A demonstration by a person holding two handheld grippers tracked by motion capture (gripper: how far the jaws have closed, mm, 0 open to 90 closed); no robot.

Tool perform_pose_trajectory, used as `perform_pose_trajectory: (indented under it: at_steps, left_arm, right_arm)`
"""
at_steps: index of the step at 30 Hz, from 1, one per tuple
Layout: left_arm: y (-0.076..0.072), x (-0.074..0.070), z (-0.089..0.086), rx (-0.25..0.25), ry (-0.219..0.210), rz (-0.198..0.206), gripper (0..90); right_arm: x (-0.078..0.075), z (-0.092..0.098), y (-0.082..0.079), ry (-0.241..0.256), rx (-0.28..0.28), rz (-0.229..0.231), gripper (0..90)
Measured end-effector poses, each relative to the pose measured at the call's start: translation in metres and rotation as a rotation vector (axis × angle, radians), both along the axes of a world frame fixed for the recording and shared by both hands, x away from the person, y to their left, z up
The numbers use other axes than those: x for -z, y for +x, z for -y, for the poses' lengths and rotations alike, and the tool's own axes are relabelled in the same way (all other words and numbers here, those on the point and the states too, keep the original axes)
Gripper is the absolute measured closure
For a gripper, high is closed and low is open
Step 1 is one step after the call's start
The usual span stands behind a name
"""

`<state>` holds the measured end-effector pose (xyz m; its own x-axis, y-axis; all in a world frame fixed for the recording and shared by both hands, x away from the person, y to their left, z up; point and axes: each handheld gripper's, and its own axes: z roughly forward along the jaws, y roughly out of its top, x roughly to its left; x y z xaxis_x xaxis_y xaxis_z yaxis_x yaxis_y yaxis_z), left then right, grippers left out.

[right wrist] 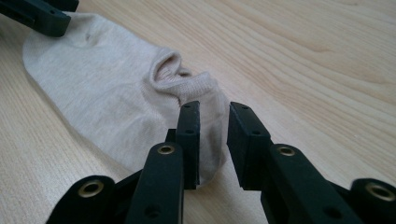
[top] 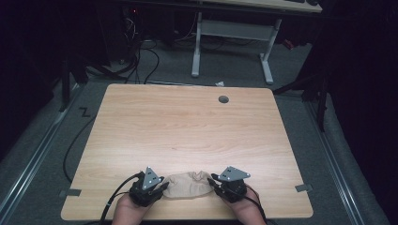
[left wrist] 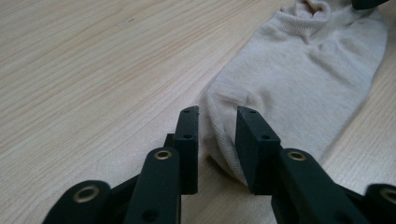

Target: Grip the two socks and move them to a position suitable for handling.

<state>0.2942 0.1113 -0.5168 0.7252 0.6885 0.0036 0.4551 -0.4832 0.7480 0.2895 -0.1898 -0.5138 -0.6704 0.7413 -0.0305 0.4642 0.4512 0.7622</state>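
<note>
My left gripper [left wrist: 215, 140] has its jaws a little apart, straddling the toe end of the beige sock [left wrist: 299, 79]; fabric sits between them, not yet pinched. My right gripper [right wrist: 214, 140] stands the same way at the sock's cuff end, jaws parted around a fold just below the opening. The sock lies flat on the wooden table [top: 187, 122], close to its near edge, between both tools. I judge this the grasping step at both ends. Next I would need to close both jaws on the fabric firmly enough to lift without slipping.
</note>
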Motion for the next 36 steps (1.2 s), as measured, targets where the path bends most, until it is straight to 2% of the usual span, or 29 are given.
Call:
perform_pose_trajectory:
  at_steps: [2,10,17,20,22,26,30,31,34,35,36]
  left_arm:
    - [0.001,-0.001,-0.001,-0.005,-0.005,0.001,63.8]
    - [0.006,-0.003,-0.006,-0.024,-0.044,-0.008,56.9]
    - [0.013,-0.005,-0.015,-0.053,-0.069,-0.010,53.8]
    - [0.019,-0.006,-0.023,-0.078,-0.085,-0.007,52.4]
    - [0.026,-0.007,-0.033,-0.105,-0.086,0.002,50.4]
    - [0.033,-0.007,-0.045,-0.138,-0.089,0.010,49.2]
    - [0.043,-0.008,-0.071,-0.204,-0.090,0.017,46.5]
    - [0.043,-0.008,-0.071,-0.204,-0.090,0.017,46.2]
    - [0.050,-0.009,-0.089,-0.243,-0.117,0.011,45.7]
    - [0.050,-0.009,-0.089,-0.243,-0.117,0.011,45.4]
    - [0.053,-0.010,-0.098,-0.265,-0.112,0.009,45.2]
  right_arm:
    - [-0.001,0.002,0.001,0.005,0.003,0.003,73.5]
    - [-0.005,0.017,0.008,0.042,0.055,0.020,71.9]
    - [-0.006,0.028,0.015,0.057,0.099,0.030,70.2]
    - [-0.005,0.035,0.021,0.063,0.124,0.031,69.7]
    - [-0.004,0.043,0.025,0.069,0.158,0.028,69.6]
    - [-0.003,0.053,0.029,0.072,0.191,0.029,69.1]
    - [-0.002,0.068,0.034,0.073,0.259,0.036,67.4]
    - [-0.002,0.068,0.034,0.073,0.259,0.036,67.4]
    - [0.001,0.080,0.038,0.074,0.308,0.038,64.5]
    - [0.001,0.080,0.038,0.074,0.308,0.038,64.5]
    - [0.003,0.089,0.039,0.069,0.337,0.042,64.2]
